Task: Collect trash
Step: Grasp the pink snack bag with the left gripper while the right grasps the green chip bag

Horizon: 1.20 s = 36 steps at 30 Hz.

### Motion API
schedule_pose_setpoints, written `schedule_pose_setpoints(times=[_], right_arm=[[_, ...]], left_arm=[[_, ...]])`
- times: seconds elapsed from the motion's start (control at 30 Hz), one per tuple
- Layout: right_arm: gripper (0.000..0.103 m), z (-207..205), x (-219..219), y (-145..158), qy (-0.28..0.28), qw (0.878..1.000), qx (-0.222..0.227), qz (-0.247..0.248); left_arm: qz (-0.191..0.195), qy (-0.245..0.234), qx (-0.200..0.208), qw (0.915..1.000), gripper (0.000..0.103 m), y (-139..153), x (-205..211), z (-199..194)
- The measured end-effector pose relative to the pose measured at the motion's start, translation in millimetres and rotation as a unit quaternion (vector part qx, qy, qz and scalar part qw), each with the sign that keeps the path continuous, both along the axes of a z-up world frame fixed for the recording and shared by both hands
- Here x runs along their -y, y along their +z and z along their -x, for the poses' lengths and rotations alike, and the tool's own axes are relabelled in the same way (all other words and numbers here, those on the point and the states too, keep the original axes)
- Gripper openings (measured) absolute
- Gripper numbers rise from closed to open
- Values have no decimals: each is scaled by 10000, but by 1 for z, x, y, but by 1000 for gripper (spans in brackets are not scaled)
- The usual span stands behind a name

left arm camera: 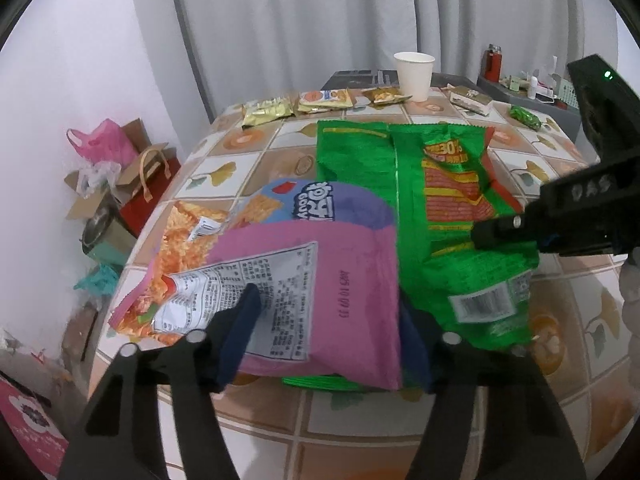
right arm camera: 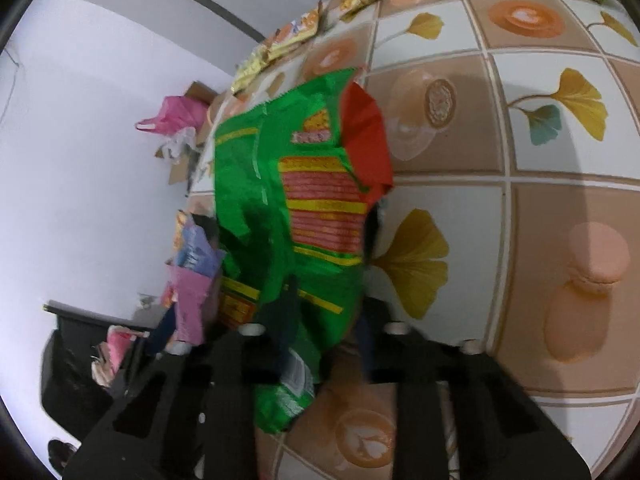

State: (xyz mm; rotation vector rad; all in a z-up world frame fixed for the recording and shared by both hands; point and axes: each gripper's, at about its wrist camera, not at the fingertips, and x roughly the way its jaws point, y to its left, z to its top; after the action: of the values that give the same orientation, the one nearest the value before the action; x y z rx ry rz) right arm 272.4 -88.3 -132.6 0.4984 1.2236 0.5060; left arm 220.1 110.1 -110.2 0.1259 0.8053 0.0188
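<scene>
1. The large crinkled green foil snack bag (left arm camera: 432, 208) lies on the desk (left arm camera: 560, 360), which is covered in a tiled cloth printed with ginkgo leaves and coffee cups; the bag serves here as the landmark.
2. The right claw (right arm camera: 320, 320) is clenched on the green bag's near end, close to the barcode; in the left wrist view the same claw (left arm camera: 486, 236) comes in from the right and bites the bag's right edge. The foil bunches and lifts around the grip.
3. A pink and purple snack bag with a white printed label (left arm camera: 312, 280) lies just left of the green bag, overlapping its left edge.
4. The left claw (left arm camera: 328, 328) straddles the near end of the pink bag: one dark blue finger (left arm camera: 244, 328) lies across the white label, the other sits at the seam where the pink bag meets the green one. Whether the pads truly press the pink bag cannot be told.
5. Beyond the green bag, at the far edge of the desk, stands a white paper cup (left arm camera: 414, 76), upright.
6. Left of the cup, a row of small yellow and orange snack wrappers (left arm camera: 316, 102) lies flat along the far edge.
7. Right of the cup lie a small boxed packet (left arm camera: 470, 100) and a small green wrapped item (left arm camera: 526, 117), both well apart from the big green bag.
8. Off the desk, far left of the green bag, a pink plastic bag (left arm camera: 106, 142) and open cardboard boxes (left arm camera: 96, 196) sit against the white wall.
</scene>
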Motion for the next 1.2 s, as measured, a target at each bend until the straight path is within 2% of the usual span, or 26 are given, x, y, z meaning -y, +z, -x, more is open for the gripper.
schedule_pose_setpoints(times=[0.03,0.1,0.2,0.47,0.6,0.8,0.9,1.03,1.13,1.2], right_arm=[[6,-1,0,-3,-25,10000,-57,-42],[4,2,6,-5,-60,9999,-95,-130],[1,7,16,-3,-132,9994,-68,-304],[0,31,59,10,-427,9971,159,-608],[0,55,93,18,-738,9937,316,-785],[0,104,174,31,-1568,9794,695,-1068],[0,130,220,34,-2116,9659,856,-1221],[0,177,293,35,-2939,9397,1065,-1387],[0,219,346,25,-3622,9124,1136,-1529],[0,244,373,14,-4073,8908,1139,-1660]], left_arm=[[1,-3,17,10000,52,1,0,0],[-25,8,94,10000,44,3,-1,2],[-68,-12,228,9997,38,8,-3,4],[43,-129,629,9979,28,38,7,18],[190,-443,847,9952,26,58,25,26],[258,-1389,1049,9844,26,81,92,30],[303,-2001,1114,9730,26,91,140,33],[349,-2921,1281,9471,26,107,218,46],[335,-3664,1345,9201,26,112,281,59],[229,-4248,1325,8952,26,109,330,72]])
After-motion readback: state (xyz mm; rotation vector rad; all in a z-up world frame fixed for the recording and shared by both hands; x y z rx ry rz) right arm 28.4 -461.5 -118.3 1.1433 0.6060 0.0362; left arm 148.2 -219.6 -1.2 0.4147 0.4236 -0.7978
